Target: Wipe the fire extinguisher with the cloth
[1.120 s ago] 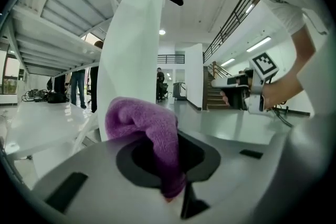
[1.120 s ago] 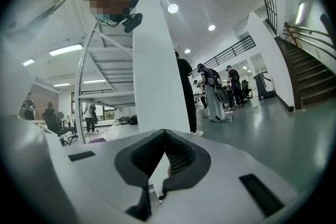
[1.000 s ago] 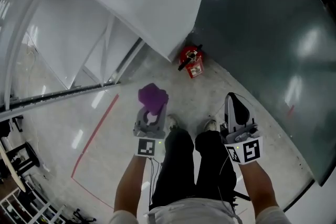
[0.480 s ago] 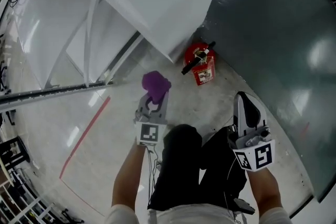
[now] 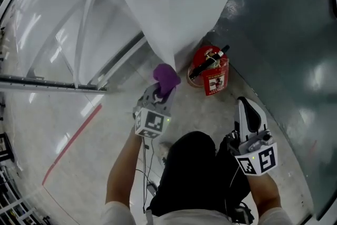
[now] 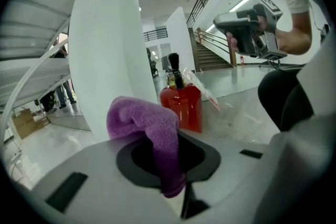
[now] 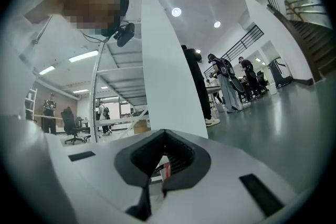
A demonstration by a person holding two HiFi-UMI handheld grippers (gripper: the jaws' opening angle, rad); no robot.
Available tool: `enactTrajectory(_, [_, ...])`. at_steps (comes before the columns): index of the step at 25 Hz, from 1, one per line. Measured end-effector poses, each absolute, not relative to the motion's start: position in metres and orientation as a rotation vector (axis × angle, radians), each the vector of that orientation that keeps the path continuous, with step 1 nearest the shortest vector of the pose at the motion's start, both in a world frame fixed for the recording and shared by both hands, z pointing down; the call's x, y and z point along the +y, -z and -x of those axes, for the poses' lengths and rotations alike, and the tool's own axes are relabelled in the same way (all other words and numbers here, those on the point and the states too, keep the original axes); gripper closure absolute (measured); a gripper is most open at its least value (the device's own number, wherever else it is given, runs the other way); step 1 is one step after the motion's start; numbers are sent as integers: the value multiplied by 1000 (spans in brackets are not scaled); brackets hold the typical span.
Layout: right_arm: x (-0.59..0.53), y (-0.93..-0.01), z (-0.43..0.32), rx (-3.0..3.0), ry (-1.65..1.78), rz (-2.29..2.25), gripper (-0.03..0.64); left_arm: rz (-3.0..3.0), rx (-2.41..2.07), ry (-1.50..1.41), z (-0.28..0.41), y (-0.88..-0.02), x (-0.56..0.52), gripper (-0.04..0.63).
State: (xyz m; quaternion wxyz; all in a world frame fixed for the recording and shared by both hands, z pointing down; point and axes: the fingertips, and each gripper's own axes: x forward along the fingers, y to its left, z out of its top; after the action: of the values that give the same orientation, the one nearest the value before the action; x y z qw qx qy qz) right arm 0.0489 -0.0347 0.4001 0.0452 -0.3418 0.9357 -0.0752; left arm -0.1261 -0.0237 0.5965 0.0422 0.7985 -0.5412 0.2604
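A red fire extinguisher (image 5: 210, 70) with a black handle stands on the floor at the foot of a white column (image 5: 174, 2). It also shows in the left gripper view as the red extinguisher (image 6: 182, 105), upright, just beyond the jaws. My left gripper (image 5: 160, 93) is shut on a purple cloth (image 5: 167, 76), which bunches over the jaw tips as the purple cloth (image 6: 149, 128). The cloth sits a short way left of the extinguisher, apart from it. My right gripper (image 5: 247, 113) hangs lower right, jaws shut with nothing between them, right gripper (image 7: 157, 176).
The white column (image 6: 107, 50) rises right behind the cloth. A dark green floor area (image 5: 284, 50) lies to the right. A metal rail frame (image 5: 79, 60) and a red floor line (image 5: 68, 145) are at left. My legs (image 5: 195, 171) are below. People stand far off in the right gripper view.
I have stepped closer; the extinguisher looms larger. My left gripper carried the cloth up toward it. The right gripper stayed low at the right.
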Motion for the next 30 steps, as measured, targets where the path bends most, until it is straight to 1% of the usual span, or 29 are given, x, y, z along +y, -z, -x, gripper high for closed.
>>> enactTrajectory(7, [-25, -404, -52, 2868, 249, 1015, 603, -2449, -1600, -807, 120, -596, -24, 537])
enactTrajectory(12, [-27, -402, -54, 2840, 230, 1019, 603, -2438, -1546, -833, 115, -614, -39, 536])
enactTrajectory(16, [-27, -406, -59, 2813, 255, 1055, 603, -2459, -1473, -952, 107, -631, -45, 537])
enactTrajectory(24, [-33, -408, -65, 2785, 284, 1127, 603, -2574, -1286, -1042, 76, -635, -64, 537])
enactTrajectory(30, [-34, -411, -64, 2792, 282, 1137, 603, -2604, -1228, -996, 61, -636, -68, 536])
